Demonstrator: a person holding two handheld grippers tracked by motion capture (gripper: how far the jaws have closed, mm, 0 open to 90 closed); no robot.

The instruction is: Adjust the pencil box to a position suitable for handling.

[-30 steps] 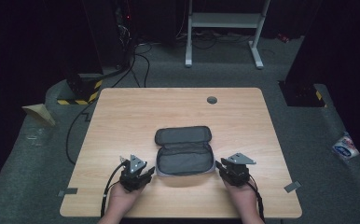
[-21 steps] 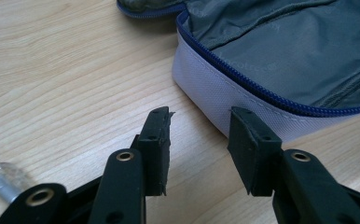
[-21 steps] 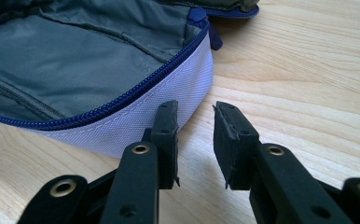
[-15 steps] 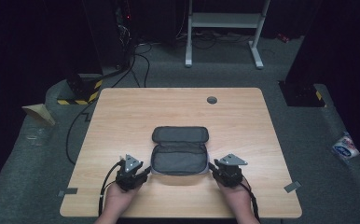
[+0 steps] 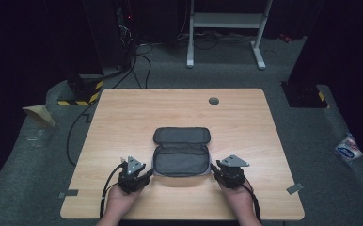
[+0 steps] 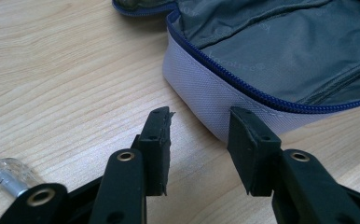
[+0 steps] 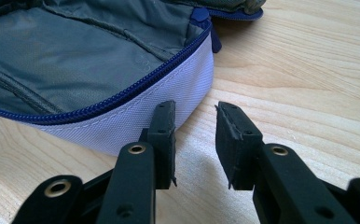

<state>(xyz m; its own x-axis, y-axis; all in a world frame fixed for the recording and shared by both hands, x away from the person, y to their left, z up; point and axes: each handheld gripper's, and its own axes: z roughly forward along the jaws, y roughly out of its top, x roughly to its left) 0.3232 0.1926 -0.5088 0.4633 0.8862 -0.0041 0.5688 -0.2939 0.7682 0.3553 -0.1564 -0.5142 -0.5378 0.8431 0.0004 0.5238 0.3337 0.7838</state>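
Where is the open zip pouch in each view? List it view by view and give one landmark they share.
High view: the pouch lies open at the table's near centre, between the two grippers.
Left gripper view: upper right, its pale side wall just beyond the open jaws.
Right gripper view: upper left, pale wall by the left jaw.
Shared landmark: the blue zipper along the rim.
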